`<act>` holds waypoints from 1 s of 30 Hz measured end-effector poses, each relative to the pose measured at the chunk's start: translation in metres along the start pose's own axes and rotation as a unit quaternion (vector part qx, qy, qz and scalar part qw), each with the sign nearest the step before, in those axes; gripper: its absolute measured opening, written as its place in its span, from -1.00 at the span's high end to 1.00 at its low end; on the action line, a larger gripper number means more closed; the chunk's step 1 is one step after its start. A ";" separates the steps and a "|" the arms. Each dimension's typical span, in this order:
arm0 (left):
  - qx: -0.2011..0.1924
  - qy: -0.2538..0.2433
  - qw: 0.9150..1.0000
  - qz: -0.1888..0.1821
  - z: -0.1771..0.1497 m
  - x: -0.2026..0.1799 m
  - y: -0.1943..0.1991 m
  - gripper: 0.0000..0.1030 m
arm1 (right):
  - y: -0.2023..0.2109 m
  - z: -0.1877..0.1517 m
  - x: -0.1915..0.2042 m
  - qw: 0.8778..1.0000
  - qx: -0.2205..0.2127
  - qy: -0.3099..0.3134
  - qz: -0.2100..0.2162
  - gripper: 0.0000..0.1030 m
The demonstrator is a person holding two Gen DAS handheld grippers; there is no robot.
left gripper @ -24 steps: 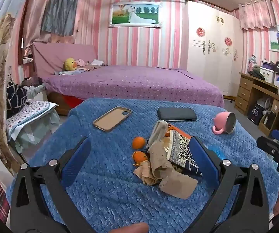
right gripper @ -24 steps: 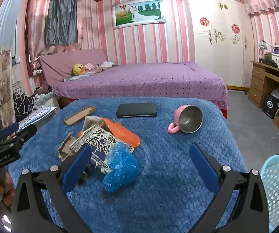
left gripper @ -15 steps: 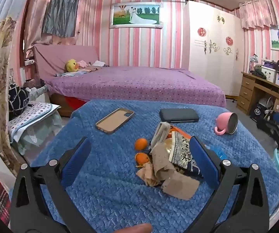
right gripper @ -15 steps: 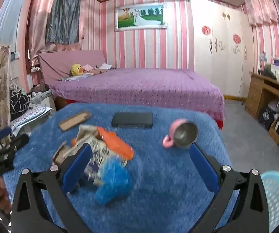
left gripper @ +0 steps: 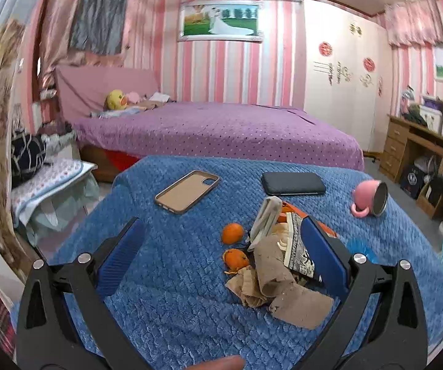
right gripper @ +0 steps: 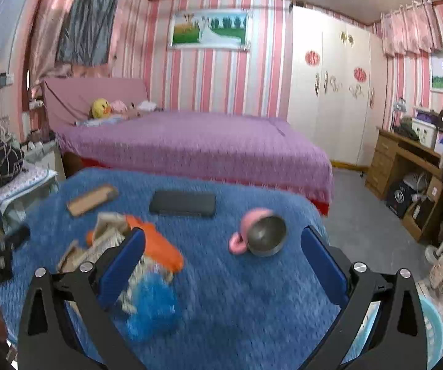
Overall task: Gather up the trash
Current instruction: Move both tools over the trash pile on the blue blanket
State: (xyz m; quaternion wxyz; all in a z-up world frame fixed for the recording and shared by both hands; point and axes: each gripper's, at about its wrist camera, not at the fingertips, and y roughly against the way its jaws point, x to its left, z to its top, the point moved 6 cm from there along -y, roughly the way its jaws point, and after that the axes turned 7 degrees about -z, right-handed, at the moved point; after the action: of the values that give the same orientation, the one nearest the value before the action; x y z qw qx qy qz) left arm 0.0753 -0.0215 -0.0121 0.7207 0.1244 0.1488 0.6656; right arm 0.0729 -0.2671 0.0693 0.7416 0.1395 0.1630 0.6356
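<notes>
1. Both grippers have pulled back and up over 0.8 s; the right wrist view is motion-blurred and the trash pile point(left gripper: 278, 259) sits lower in it.
2. Left gripper point(left gripper: 221, 254): fingers wide, holding nothing. Right gripper point(right gripper: 221, 254): fingers wide, empty.
3. Pile lies on the blue-covered worktop point(left gripper: 166, 302): brown paper point(left gripper: 283, 289), printed wrapper point(left gripper: 298, 252), orange peels point(left gripper: 235, 259), blue bag point(right gripper: 152, 308).
4. Basket point(right gripper: 434, 339) is at lower right, off the worktop.
5. Judgement: nothing collected yet; a grasp comes next.

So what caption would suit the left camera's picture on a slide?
Open left gripper above a blue blanket, facing a trash pile beside two oranges.
</notes>
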 end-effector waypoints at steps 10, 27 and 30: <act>0.011 -0.020 1.000 0.015 0.005 -0.020 0.027 -0.90 | -0.006 -0.037 0.014 0.994 0.042 -0.065 0.071 -0.91; 0.054 -0.011 0.998 -0.002 -0.005 0.009 0.006 -0.90 | -0.018 -0.050 0.038 0.997 0.032 -0.004 0.076 -0.91; 0.059 -0.015 0.998 0.009 -0.007 0.008 0.006 -0.90 | -0.013 -0.050 0.041 0.997 0.029 -0.005 0.077 -0.91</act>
State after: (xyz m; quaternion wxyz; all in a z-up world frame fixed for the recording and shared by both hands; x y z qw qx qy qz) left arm 0.0674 -0.0128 -0.0167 0.7081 0.1781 0.1754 0.6604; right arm 0.0690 -0.2283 0.0161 0.6871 0.1767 0.1662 0.6849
